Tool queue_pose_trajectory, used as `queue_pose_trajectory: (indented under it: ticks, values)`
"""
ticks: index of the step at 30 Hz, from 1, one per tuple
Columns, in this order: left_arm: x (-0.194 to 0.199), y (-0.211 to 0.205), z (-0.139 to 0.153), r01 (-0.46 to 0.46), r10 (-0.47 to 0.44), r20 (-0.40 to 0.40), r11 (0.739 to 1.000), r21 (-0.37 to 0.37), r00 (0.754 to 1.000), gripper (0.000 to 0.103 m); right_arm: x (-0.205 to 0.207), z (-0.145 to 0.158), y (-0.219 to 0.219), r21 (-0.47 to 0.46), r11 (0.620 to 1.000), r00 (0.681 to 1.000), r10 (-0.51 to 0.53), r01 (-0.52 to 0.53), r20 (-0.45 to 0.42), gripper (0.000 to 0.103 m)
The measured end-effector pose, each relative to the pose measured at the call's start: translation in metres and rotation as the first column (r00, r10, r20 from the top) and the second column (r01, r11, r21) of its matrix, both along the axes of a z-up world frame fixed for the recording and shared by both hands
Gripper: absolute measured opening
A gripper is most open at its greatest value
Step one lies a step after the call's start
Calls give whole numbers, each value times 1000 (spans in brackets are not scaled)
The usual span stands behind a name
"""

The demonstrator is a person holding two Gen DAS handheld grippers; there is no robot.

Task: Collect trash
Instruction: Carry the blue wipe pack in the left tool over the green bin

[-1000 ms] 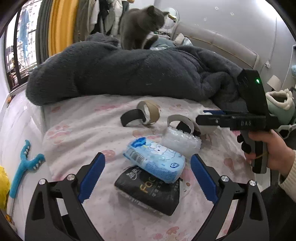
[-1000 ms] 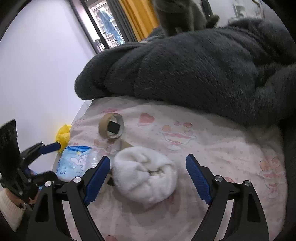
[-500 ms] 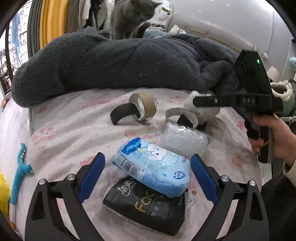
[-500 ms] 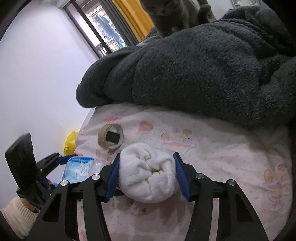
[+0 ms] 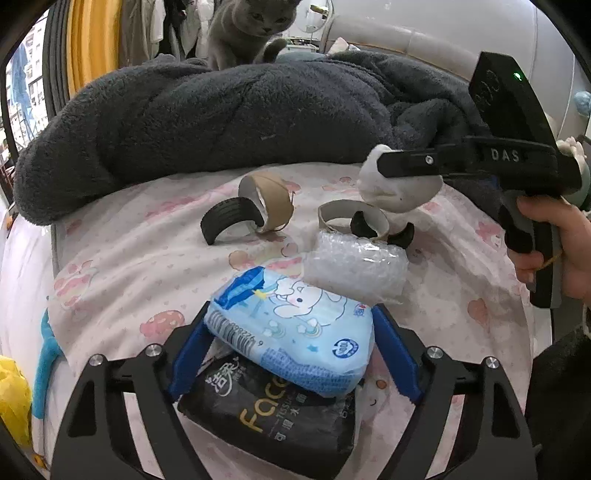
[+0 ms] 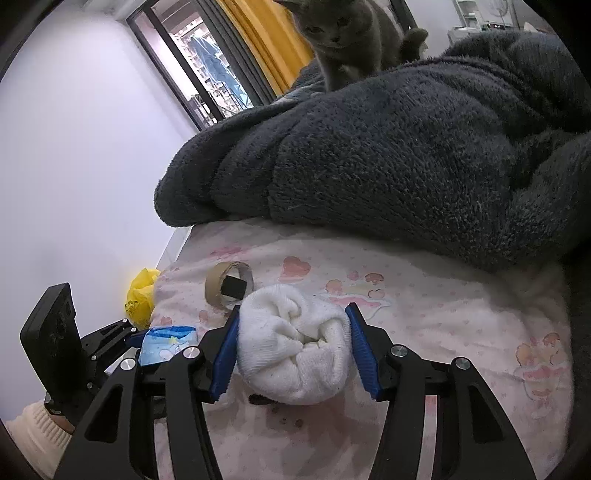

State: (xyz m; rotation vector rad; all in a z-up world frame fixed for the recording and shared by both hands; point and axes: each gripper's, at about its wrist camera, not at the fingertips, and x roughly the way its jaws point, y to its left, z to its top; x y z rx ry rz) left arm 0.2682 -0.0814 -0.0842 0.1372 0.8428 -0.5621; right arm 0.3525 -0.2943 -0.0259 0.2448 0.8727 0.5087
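Observation:
My left gripper (image 5: pixel 291 354) is shut on a blue tissue pack (image 5: pixel 291 332), which lies over a black tissue pack (image 5: pixel 273 424) on the pink bedsheet. My right gripper (image 6: pixel 293 354) is shut on a rolled white sock (image 6: pixel 293 350) and holds it above the sheet; it also shows in the left wrist view (image 5: pixel 395 184). A bubble-wrap wad (image 5: pixel 354 266), two cardboard tape rings (image 5: pixel 269 199) (image 5: pixel 347 218) and a black curved strip (image 5: pixel 229 221) lie on the sheet beyond the blue pack.
A dark grey fleece blanket (image 5: pixel 240 122) is heaped across the back of the bed, with a grey cat (image 5: pixel 251 26) on it. A yellow bag (image 6: pixel 142 299) and a blue toy (image 5: pixel 46 358) lie off the bed's left edge.
My left gripper closed on the blue tissue pack. My right gripper closed on the white sock and lifted it. The cat turned to face me.

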Motion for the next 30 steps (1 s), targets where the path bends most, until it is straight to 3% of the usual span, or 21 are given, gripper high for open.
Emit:
queue_pose_trajectory:
  ticks: [11, 20, 30]
  values:
    - [-28, 30, 37, -124, 132, 56, 983, -138, 990, 81, -21, 9, 34, 9, 1000, 1000, 11, -11, 29, 56]
    - [-58, 61, 51, -274, 287, 73, 950, -149, 955, 81, -58, 19, 57, -4, 1000, 996, 7, -7, 94, 56]
    - [-95, 100, 43, -345, 352, 19, 927, -145, 936, 81, -93, 31, 100, 16, 999, 989, 42, -45, 138, 56]
